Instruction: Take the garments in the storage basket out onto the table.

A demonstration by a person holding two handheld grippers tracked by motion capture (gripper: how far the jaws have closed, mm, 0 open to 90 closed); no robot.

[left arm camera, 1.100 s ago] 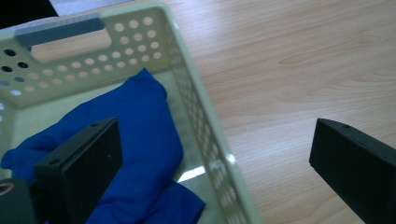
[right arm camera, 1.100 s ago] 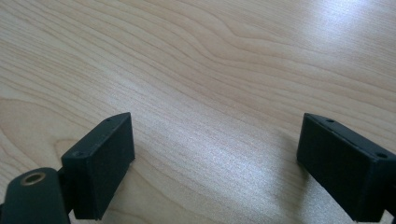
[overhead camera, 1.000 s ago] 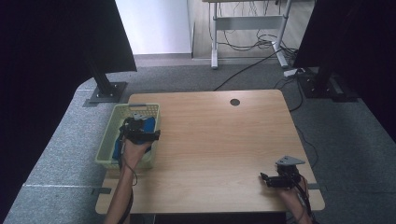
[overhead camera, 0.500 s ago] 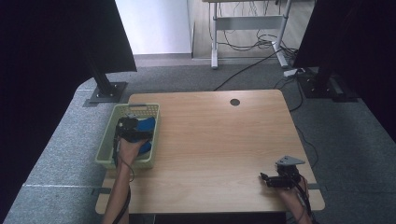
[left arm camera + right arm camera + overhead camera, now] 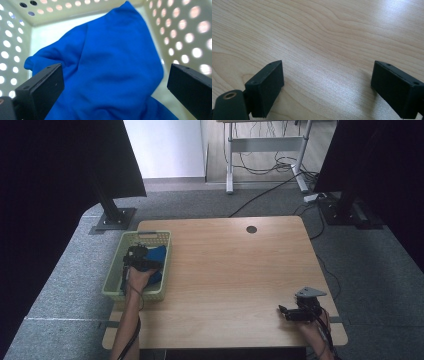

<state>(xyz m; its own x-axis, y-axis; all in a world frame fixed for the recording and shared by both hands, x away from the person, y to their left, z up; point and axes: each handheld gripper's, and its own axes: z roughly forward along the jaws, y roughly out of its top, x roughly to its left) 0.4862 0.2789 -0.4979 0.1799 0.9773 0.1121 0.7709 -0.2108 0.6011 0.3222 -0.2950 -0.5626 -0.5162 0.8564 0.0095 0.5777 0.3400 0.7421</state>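
A blue cloth [image 5: 156, 257] lies crumpled inside a pale green perforated basket [image 5: 116, 281] at the table's left side. My left gripper [image 5: 135, 254] is down in the basket just over the cloth; in the left gripper view its jaws stand wide apart with the blue cloth [image 5: 105, 72] between and beyond them, not pinched. My right gripper [image 5: 286, 312] rests low at the table's front right corner, open, and the right gripper view has bare wood [image 5: 324, 50] between its jaws.
The wooden table [image 5: 235, 270] has a round cable hole [image 5: 251, 229] near its far edge. Black monitor stands [image 5: 112, 215] and loose cables stand on the grey carpet beyond the table. The basket walls [image 5: 190, 32] close in on both sides of the left gripper.
My left gripper has moved from the basket's right rim leftward and down into the basket, onto the blue cloth. The right gripper has stayed put.
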